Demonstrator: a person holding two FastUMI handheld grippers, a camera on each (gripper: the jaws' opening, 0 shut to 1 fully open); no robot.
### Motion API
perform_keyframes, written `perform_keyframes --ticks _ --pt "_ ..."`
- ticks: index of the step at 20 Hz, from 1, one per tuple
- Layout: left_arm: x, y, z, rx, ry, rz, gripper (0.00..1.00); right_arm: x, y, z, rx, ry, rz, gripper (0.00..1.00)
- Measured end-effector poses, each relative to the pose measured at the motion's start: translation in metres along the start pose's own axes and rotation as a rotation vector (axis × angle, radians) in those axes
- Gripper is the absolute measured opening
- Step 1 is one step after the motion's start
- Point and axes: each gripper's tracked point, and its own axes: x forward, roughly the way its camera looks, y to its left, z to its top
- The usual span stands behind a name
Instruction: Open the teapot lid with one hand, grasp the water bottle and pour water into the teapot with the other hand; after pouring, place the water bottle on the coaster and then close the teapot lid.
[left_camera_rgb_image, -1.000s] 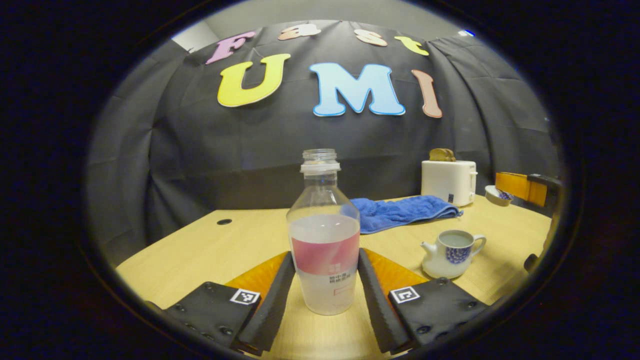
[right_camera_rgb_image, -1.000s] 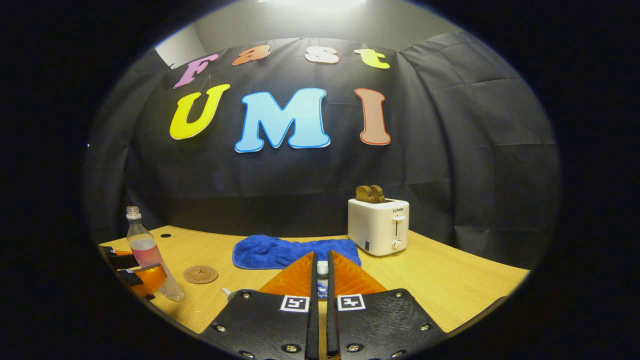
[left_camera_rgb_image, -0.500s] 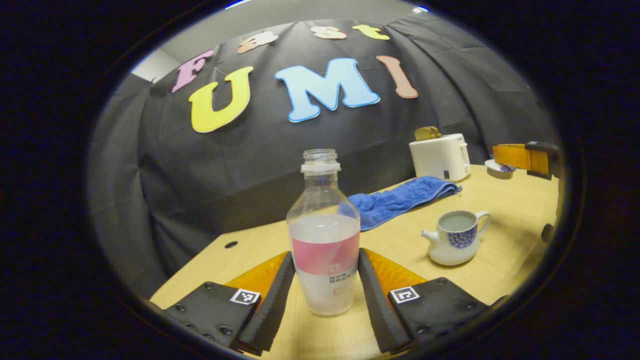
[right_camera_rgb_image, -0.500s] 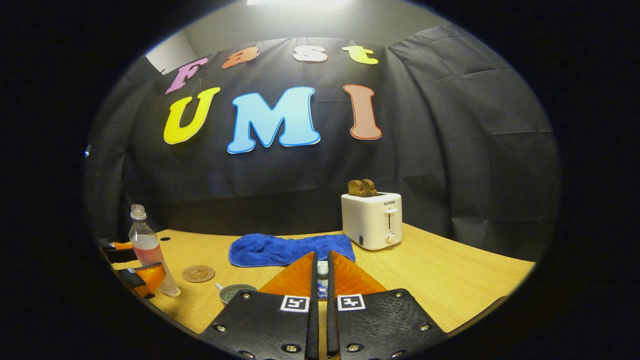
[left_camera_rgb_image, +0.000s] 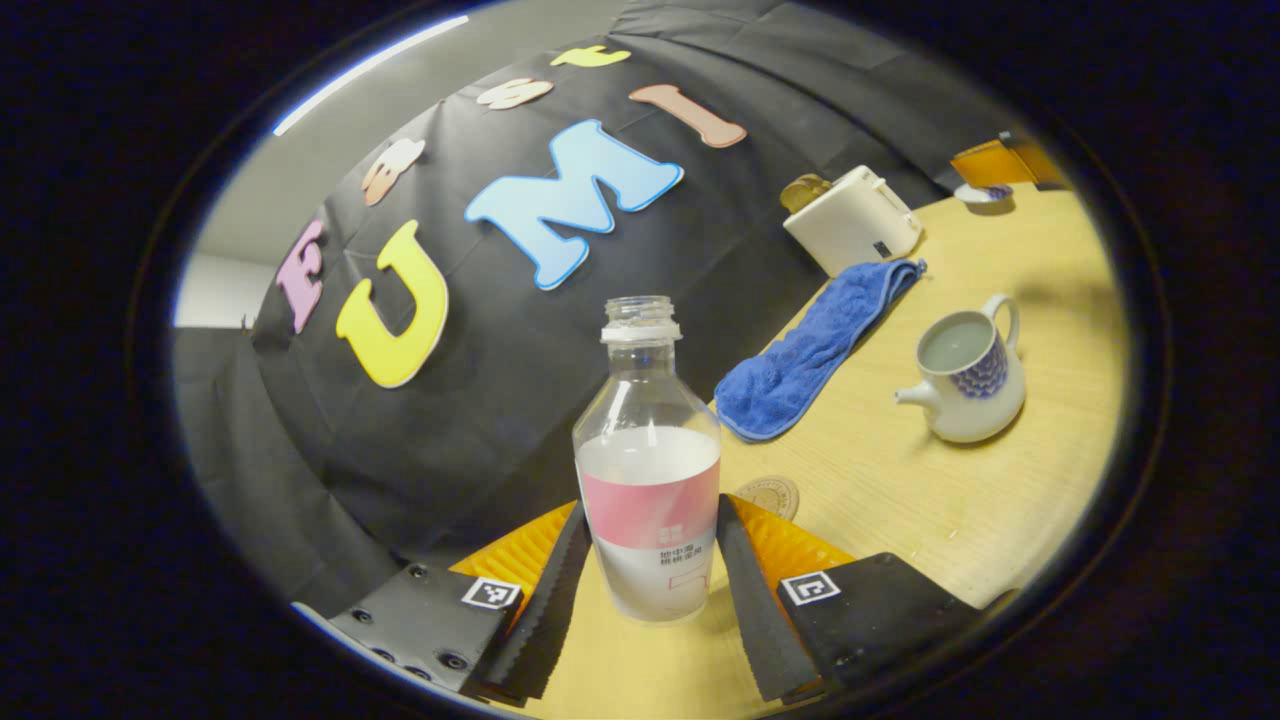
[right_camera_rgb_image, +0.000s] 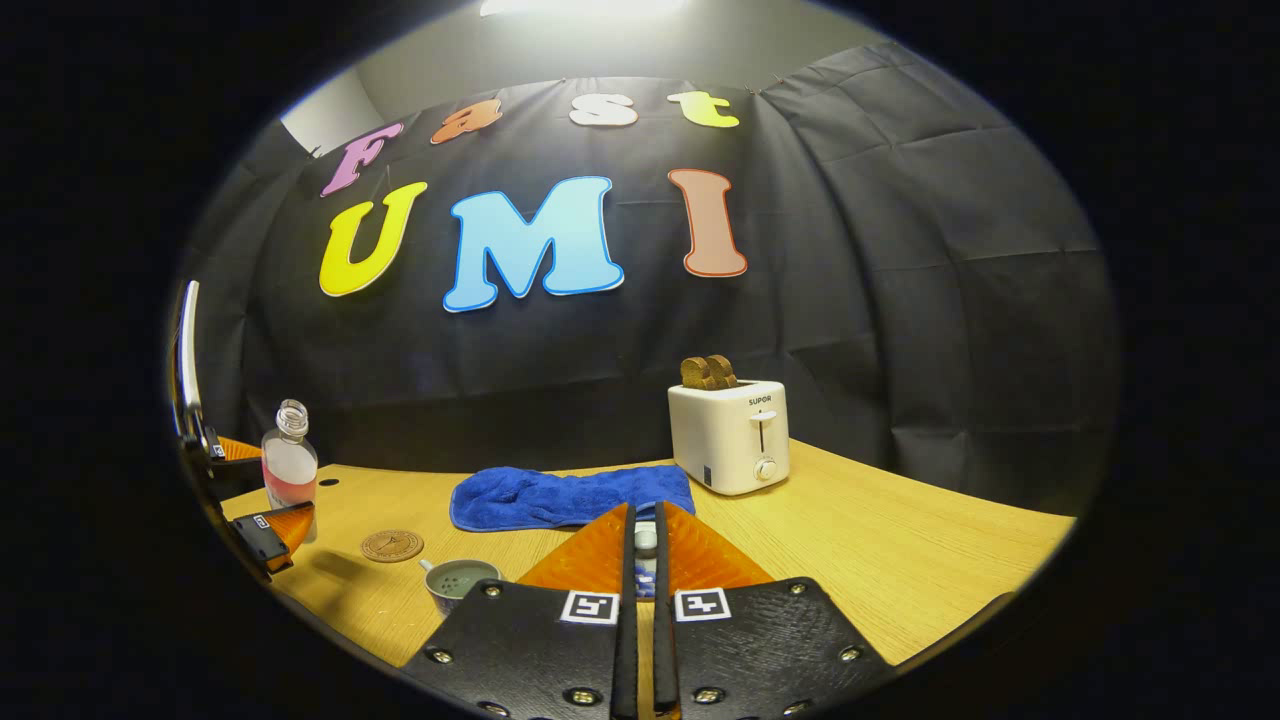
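Bottle (left_camera_rgb_image: 648, 470) lifted, tilted, mouth perhaps toward teapot (left_camera_rgb_image: 965, 368)

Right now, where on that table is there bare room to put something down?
The widest bare wood lies right of the toaster toward the table edge. It is crowded at the left, around the coaster, teapot and blue towel.
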Motion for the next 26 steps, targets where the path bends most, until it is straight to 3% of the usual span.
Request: perform_keyframes --ticks 17,26 --pt "0.003 -0.039 0.057 0.565 -0.169 -0.022 0.87 -0.002 -0.003 0.003 0.025 -0.010 0.000 0.06" --pt "0.007 -0.046 0.068 0.724 -0.206 -0.024 0.87 -0.003 -0.004 0.003 0.033 -0.012 0.001 0.06"
